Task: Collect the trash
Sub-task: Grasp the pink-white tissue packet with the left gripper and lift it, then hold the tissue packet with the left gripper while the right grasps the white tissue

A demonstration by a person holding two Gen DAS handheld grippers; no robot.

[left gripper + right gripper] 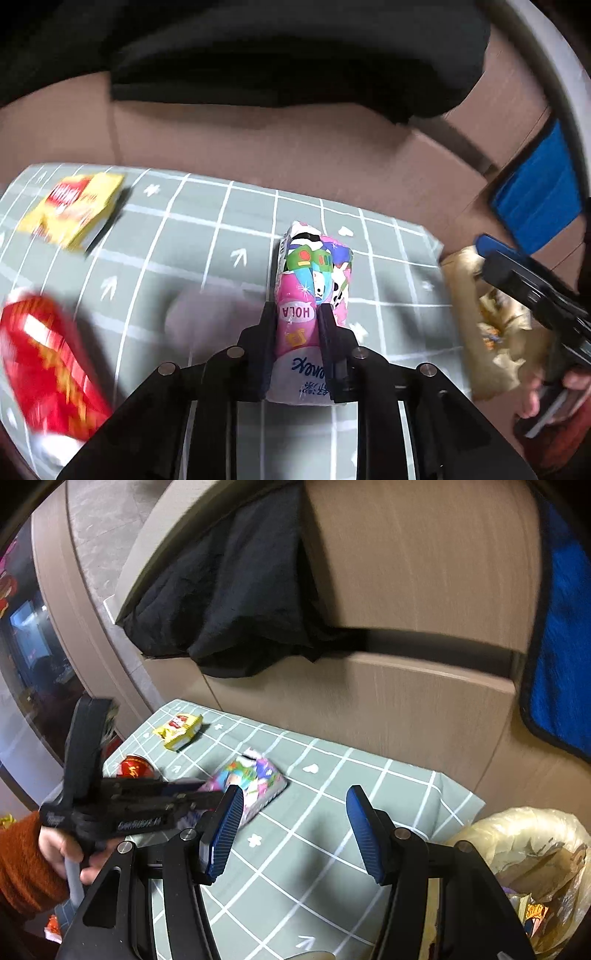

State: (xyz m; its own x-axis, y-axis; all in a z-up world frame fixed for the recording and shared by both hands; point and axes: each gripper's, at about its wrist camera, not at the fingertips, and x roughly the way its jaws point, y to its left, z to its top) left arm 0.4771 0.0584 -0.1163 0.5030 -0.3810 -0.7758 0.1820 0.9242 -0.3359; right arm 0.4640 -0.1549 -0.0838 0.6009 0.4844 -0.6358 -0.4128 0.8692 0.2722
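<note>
Left hand-held gripper [295, 328] is clamping the tissue pack [314, 291], fingers pinching the near end where the film is printed; the pack is sitting on or just above the surface [207, 229], can't tell which. Right hand-held gripper [295, 830] is hanging with fingers wide apart, holding nothing, over the checked cloth near the trash bag [524, 853] at the surface's right edge. Judging the step: carrying the pack over to that bag. To do it well, I'd be keeping the squeeze firm since soft film slips, lifting clear of the cloth before swinging right, and releasing only once over the bag's mouth. Still lying out: yellow snack packet [74, 210] at the far left, red can [48, 365] near left. Readable text: "HOLA" on the pack's pink panel, upside down, and below it what looks like a Kleenex logo; lettering on the yellow packet is too blurred.
</note>
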